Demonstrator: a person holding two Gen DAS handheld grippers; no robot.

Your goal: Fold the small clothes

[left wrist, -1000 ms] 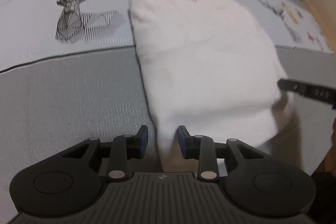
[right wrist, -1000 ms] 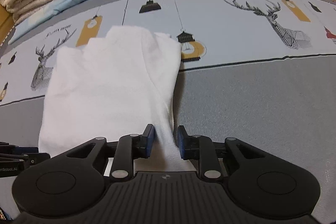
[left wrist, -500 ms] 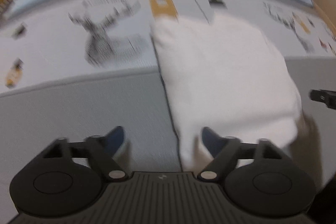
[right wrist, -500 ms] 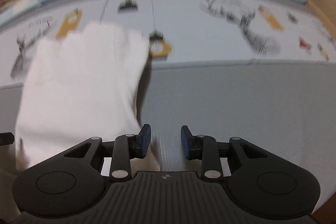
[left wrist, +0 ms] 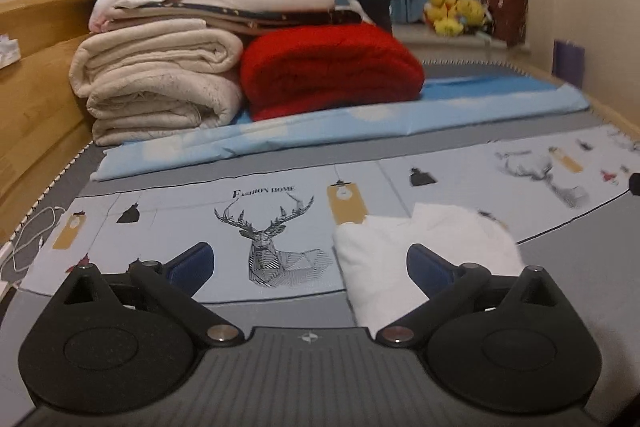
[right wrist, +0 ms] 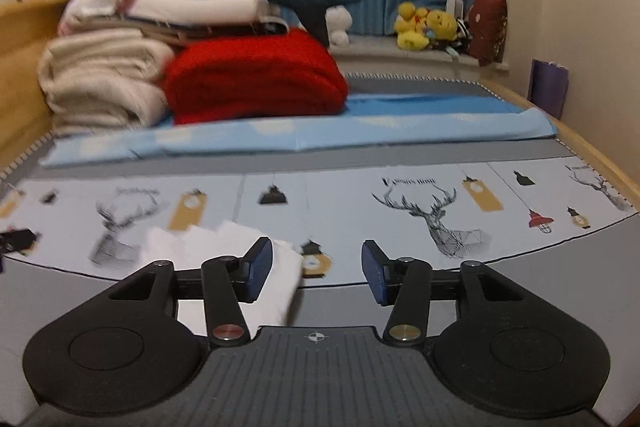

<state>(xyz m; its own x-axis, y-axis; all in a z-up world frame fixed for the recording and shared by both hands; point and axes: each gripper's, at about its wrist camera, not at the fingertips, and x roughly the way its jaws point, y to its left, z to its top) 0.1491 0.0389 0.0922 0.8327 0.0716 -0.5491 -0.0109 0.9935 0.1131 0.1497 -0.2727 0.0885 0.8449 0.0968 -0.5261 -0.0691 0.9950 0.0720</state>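
Note:
A folded white garment (left wrist: pixel 404 251) lies flat on the printed bed sheet (left wrist: pixel 276 219). In the left wrist view it sits at the lower right, partly behind the right finger. My left gripper (left wrist: pixel 310 267) is open and empty, to the left of the garment. In the right wrist view the garment (right wrist: pixel 224 247) lies at the lower left, behind the left finger. My right gripper (right wrist: pixel 316 271) is open and empty, to the right of the garment. Both grippers are low and pulled back from it.
A stack of folded cream blankets (left wrist: pixel 156 83), a red blanket (left wrist: pixel 328 67) and other clothes stands at the back of the bed. A folded blue sheet (left wrist: pixel 320 131) lies in front of it. A white cable (left wrist: pixel 32 239) lies at the left edge. Plush toys (right wrist: pixel 424 25) sit by the curtain.
Both grippers have opened and let go of the white garment. Both have drawn back and tilted up, so the views now show the room instead of looking down on the garment.

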